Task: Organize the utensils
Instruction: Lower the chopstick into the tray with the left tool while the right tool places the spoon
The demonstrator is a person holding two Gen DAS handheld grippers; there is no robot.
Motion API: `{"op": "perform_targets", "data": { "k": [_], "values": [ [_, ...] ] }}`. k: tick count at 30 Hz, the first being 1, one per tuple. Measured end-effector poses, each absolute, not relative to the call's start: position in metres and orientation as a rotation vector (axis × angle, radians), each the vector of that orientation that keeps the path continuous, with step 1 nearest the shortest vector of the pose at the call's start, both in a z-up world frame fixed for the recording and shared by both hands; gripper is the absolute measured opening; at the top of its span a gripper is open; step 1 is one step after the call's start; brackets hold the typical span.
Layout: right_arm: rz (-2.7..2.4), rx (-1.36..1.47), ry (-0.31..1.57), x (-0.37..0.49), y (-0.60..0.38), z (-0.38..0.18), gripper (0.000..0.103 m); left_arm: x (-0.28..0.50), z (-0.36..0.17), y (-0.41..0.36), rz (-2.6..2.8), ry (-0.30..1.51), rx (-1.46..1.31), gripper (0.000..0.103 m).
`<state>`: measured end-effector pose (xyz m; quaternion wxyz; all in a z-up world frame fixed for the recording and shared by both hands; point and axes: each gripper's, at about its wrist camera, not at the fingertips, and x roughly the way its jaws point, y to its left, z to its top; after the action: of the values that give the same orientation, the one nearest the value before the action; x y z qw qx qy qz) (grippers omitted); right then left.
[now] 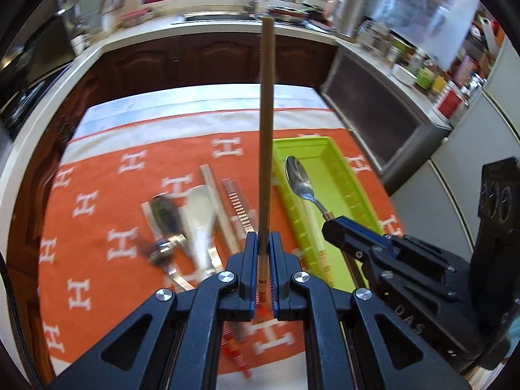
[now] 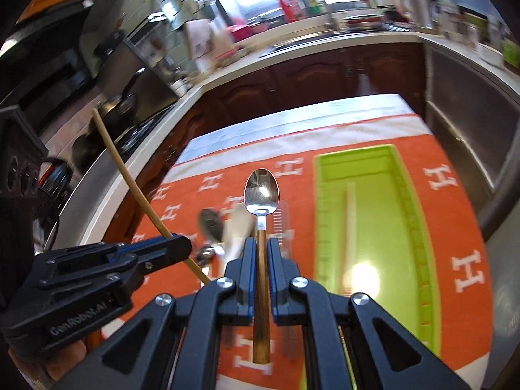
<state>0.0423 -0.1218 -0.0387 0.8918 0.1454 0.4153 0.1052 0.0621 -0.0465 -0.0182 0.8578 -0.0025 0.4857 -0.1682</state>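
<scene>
The left wrist camera sits just behind the left black two-finger gripper (image 1: 263, 237) and looks forward and down at the orange cloth with white H letters (image 1: 107, 195), up close. The long lime green plastic tray (image 1: 328, 175) lies toward 1 o'clock, and the right black two-finger gripper (image 1: 330, 219) shows at 3 o'clock.

The right wrist camera sits behind its own gripper (image 2: 261, 243) and faces the same way. There the tray (image 2: 383, 227) lies at 1 o'clock and the left gripper (image 2: 180, 243) at 9 o'clock. Both views share the cloth (image 2: 201, 195), the tray and the far kitchen counter with the sink (image 1: 211, 16).
</scene>
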Motion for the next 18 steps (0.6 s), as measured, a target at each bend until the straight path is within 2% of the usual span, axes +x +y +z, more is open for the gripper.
{"op": "perform_targets", "data": {
  "k": [8,18],
  "values": [
    [0.099,0.352,0.868,0.04,-0.176,-0.056,0.007,0.094,-0.042,-0.1,-0.455,1.121,-0.071,0.004],
    [0.049,0.407,0.924,0.049,-0.205,-0.084,0.007,0.123,-0.082,-0.132,-0.484,1.261,-0.133,0.005]
  ]
}}
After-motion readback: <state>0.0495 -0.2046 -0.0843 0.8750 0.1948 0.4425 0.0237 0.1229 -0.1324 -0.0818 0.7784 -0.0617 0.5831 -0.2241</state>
